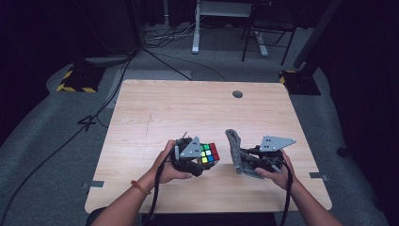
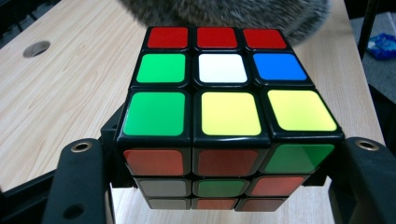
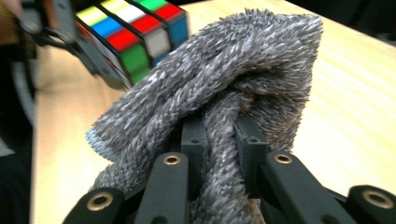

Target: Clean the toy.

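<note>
High view: the left gripper [image 1: 200,160] holds a cube [image 1: 209,153] just above the table [image 1: 188,108], near its front edge, jaws closed on the cube's sides. The right gripper [image 1: 247,162] is clamped on a grey cloth [image 1: 236,150], which stands up as a tall folded wad, its long axis running roughly away from the person. Cube and cloth sit side by side, near but apart — the cloth lies to the cube's right, so the right hand [image 1: 275,172] is the one placed to bring it across. A round hole [image 1: 237,94] marks the table's far side.

Left gripper view: the cube [image 2: 224,93] fills the space between the two black jaws, gripped at its lower layers. Its upper face shows a red row, then green, white, blue, then green, yellow, yellow. The cloth [image 2: 224,11] is a furry grey edge just beyond the red row; whether it touches I cannot tell.

Right gripper view: the jaws pinch a fold of the cloth [image 3: 210,93] tight, and the rest bulges forward over them. The cube [image 3: 135,32] hangs up and left of the wad, tilted, close to its top edge.

My guess is the coming move is a wipe of the cube's face — it turns on closing that small sideways gap.

No brand, label or writing can be read anywhere
</note>
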Demonstrator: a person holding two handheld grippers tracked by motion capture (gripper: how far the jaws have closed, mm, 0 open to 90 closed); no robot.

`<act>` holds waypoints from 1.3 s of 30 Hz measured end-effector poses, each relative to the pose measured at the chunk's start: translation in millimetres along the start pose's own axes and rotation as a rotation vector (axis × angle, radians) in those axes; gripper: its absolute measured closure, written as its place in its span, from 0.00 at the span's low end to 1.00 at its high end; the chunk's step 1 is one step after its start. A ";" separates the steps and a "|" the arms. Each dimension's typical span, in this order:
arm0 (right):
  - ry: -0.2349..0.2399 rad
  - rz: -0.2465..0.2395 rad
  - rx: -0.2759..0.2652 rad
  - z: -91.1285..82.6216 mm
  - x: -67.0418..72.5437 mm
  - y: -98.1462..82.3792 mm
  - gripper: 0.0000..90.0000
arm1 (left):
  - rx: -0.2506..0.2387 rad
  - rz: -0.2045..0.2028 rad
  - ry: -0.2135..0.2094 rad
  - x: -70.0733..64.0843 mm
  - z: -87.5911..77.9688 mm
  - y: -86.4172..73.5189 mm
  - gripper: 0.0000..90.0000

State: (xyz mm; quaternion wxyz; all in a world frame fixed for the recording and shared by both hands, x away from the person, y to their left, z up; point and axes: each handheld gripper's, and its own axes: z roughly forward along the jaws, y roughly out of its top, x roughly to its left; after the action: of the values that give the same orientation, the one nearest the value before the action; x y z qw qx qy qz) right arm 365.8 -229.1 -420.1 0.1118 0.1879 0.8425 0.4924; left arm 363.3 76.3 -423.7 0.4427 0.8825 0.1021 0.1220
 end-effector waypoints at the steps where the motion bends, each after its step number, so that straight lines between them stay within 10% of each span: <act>1: -0.018 -0.002 0.011 -1.2 -2.1 0.7 0.86 | 0.013 0.000 0.012 0.9 -1.1 -1.2 0.37; 12: -0.129 -0.005 0.235 -12.0 -23.1 -19.5 0.86 | 0.090 -0.044 -0.024 12.8 4.1 -32.0 0.37; 22: -0.065 -0.057 0.415 13.0 -8.6 -48.4 0.80 | 0.151 -0.051 -0.090 7.3 16.0 -54.3 0.36; 39: -0.061 0.010 0.263 -10.2 -12.7 -42.6 0.42 | 0.194 -0.081 -0.041 4.6 1.8 -66.2 0.17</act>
State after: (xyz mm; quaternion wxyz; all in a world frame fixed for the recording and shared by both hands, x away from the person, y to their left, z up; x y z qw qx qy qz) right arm 364.7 -261.4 -452.2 0.1093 0.2199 0.8951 0.3722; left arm 363.4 115.1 -477.5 0.3619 0.9186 0.1397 0.0756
